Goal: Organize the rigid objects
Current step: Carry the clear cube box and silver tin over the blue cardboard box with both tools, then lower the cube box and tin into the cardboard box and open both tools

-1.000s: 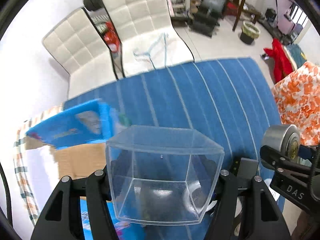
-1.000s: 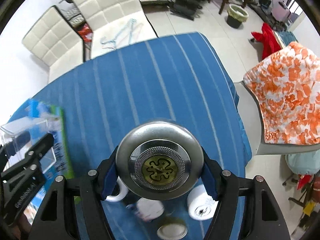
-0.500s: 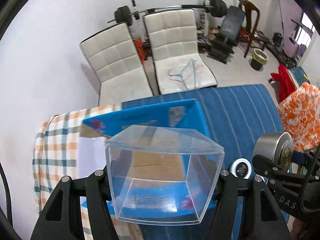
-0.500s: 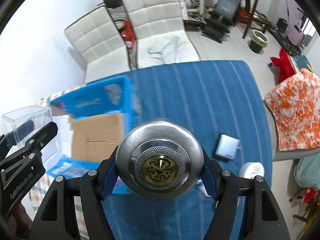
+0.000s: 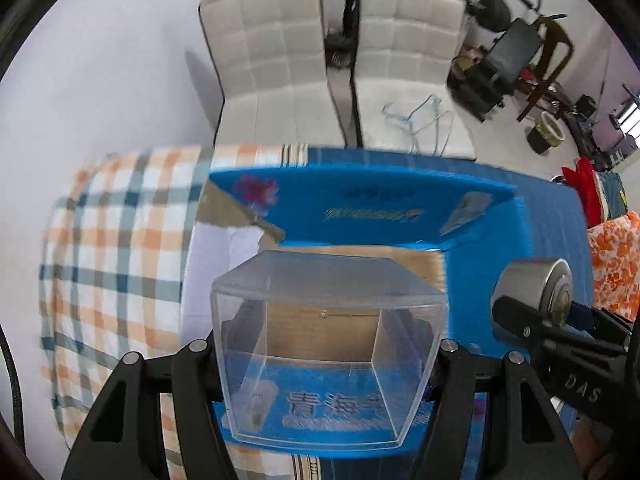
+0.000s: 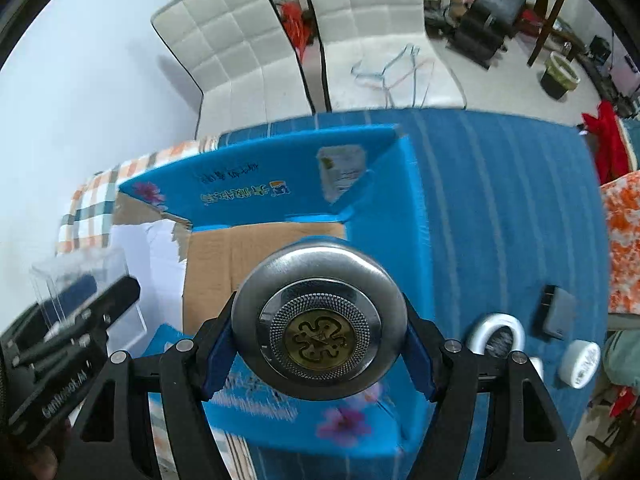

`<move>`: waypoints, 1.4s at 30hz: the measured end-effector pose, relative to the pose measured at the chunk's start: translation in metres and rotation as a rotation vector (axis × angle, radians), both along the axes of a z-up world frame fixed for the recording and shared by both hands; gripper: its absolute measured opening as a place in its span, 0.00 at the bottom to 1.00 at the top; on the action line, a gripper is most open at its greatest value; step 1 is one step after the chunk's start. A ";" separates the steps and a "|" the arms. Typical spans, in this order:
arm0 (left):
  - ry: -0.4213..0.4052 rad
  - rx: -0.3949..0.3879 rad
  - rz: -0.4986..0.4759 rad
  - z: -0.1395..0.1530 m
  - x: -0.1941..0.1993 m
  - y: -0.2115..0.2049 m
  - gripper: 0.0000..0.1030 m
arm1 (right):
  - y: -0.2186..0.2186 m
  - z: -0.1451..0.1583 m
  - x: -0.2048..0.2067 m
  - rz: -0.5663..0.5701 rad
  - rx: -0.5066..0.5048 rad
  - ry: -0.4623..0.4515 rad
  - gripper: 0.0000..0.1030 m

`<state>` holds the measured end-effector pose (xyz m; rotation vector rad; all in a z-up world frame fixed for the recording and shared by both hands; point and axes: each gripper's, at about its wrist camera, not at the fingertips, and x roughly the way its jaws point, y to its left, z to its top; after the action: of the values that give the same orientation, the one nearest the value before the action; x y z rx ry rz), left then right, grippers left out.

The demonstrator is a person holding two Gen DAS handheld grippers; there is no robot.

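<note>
My left gripper (image 5: pixel 328 354) is shut on a clear plastic box (image 5: pixel 328 344), held above the open blue cardboard box (image 5: pixel 380 208). My right gripper (image 6: pixel 320 336) is shut on a round silver metal tin (image 6: pixel 320 320) with a brass emblem on its lid. The tin (image 5: pixel 532 290) also shows at the right of the left wrist view. It hangs over the brown floor of the cardboard box (image 6: pixel 248 248). The clear box (image 6: pixel 80 280) and left gripper appear at the left of the right wrist view.
The box stands on a table with a blue striped cloth (image 6: pixel 500 208) and a plaid cloth (image 5: pixel 112 240). On the blue cloth lie white tape rolls (image 6: pixel 496 334) (image 6: pixel 580 362) and a dark flat case (image 6: pixel 556 316). Two white chairs (image 5: pixel 300 60) stand behind.
Both grippers have travelled left from the blue cloth with their loads until they hang over the open cardboard box. The small items on the cloth now lie to the right.
</note>
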<state>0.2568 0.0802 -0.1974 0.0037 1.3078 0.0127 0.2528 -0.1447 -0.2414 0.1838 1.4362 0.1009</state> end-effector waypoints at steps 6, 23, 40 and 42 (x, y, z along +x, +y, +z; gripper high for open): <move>0.104 -0.023 0.030 -0.054 0.021 0.023 0.60 | 0.027 -0.077 0.042 -0.005 -0.025 0.105 0.71; 0.235 -0.206 -0.002 -0.109 0.039 0.020 0.60 | 0.032 -0.121 0.081 -0.075 0.038 0.209 0.93; 0.285 -0.220 -0.074 -0.118 0.054 0.003 0.89 | 0.024 -0.101 0.083 -0.087 0.001 0.201 0.94; 0.273 -0.201 -0.074 -0.111 0.052 0.005 0.92 | 0.021 -0.097 0.079 -0.081 0.000 0.195 0.94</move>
<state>0.3091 0.0856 -0.3081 -0.1211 1.5767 -0.1880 0.3322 -0.1234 -0.3386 0.2570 1.6211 0.0165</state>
